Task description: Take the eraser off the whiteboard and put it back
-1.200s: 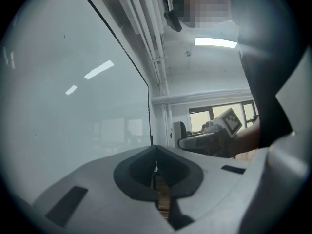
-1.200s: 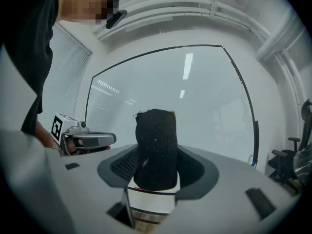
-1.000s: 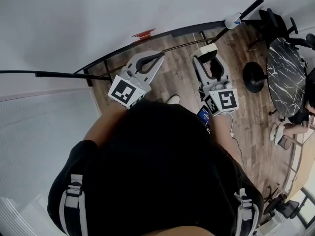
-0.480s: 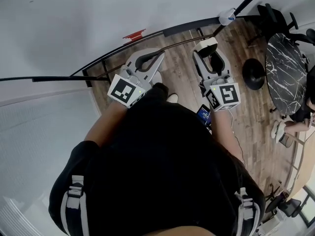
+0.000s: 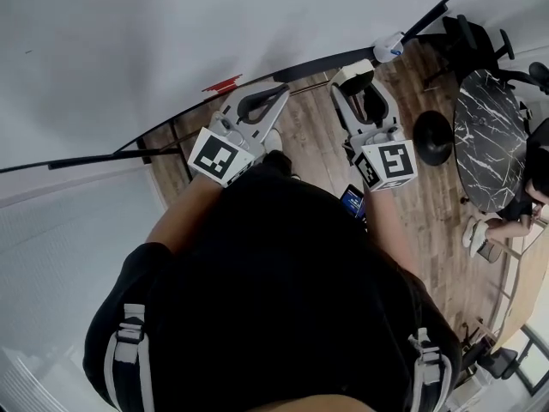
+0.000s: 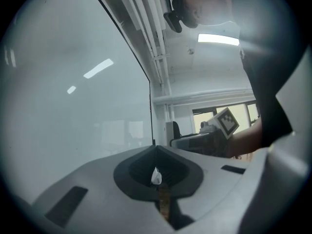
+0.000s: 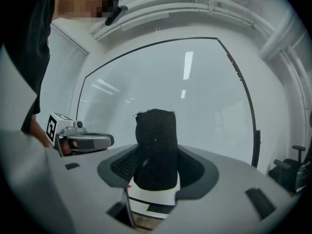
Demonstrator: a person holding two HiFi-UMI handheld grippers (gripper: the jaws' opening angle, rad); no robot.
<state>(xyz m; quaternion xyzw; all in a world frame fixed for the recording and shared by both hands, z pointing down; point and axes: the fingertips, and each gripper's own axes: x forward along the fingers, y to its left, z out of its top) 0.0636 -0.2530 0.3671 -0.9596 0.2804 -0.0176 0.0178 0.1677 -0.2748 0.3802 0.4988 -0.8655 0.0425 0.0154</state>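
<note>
The whiteboard (image 5: pixel 129 41) fills the upper left of the head view and stands right in front of the person (image 5: pixel 266 299), who faces it with both tools held out level above the wood floor (image 5: pixel 313 140). The left gripper (image 5: pixel 279 95) is empty. Its own view shows the jaws drawn together with only a sliver of gap and nothing between them, the board's pale surface just beside it. The right gripper (image 5: pixel 360 84) stands fairly wide and is clamped on the eraser (image 7: pixel 155 145). The pads press its sides, the white striped body sits low between the jaws, and the black felt stands up ahead of them. So the eraser is off the board, carried in the right tool, near the surface but apart from it as far as the right gripper view shows. By my reading the take-off half of the task is done and the put-back half is in hand. The next move calls for bringing the right tool up to the board with the eraser squared so that it meets the board flat. Only after that should the jaws spread, once it sits there unaided. Which face makes it hold to the board I cannot tell. The left tool seems to have no part in this and need only keep clear.
</note>
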